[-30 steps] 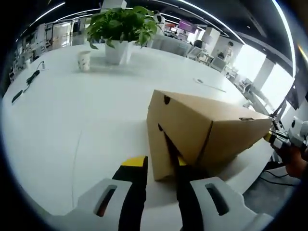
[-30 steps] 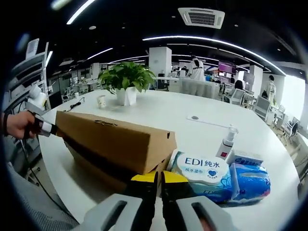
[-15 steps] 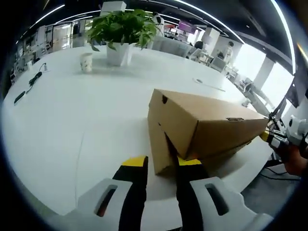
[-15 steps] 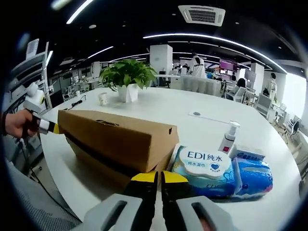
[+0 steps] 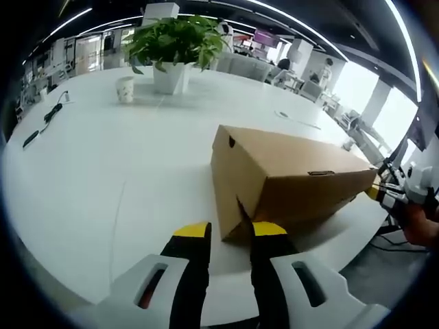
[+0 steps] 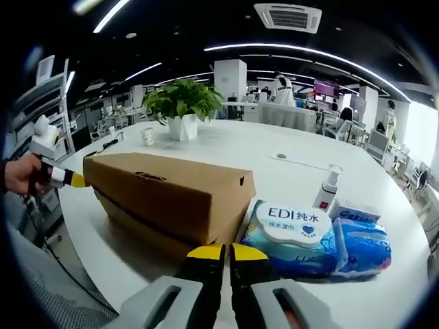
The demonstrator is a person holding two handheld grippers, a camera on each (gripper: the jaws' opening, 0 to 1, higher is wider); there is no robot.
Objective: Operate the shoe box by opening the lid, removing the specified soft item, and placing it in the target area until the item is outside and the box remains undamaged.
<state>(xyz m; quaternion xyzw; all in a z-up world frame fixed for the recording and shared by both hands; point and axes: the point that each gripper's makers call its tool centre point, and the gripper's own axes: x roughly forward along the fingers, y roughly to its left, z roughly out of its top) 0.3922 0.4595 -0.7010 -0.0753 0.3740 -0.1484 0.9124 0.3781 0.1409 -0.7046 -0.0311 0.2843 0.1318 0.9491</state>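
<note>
A brown cardboard shoe box [image 5: 288, 181] lies on the white table [image 5: 123, 171], its lid down over the base. My left gripper [image 5: 230, 230] is open, its yellow-tipped fingers [image 5: 192, 232] either side of the box's near corner. The right gripper [image 5: 381, 195], held by a hand, touches the box's far end. In the right gripper view the box [image 6: 171, 195] stretches away to the left and my right gripper [image 6: 226, 252] is shut just before its near end, with nothing visible between the fingers. The left gripper [image 6: 65, 178] meets the far end.
Beside the box lie a wet-wipes pack [image 6: 291, 236] with a white lid, a blue pack [image 6: 360, 247], a small carton [image 6: 353, 210] and a pump bottle [image 6: 329, 186]. A potted plant [image 5: 171, 44], a paper cup [image 5: 125, 89] and cables [image 5: 41, 120] sit further back.
The box lid stood tilted up a second ago and has come down onto the base. Both grippers stayed at the box's ends.
</note>
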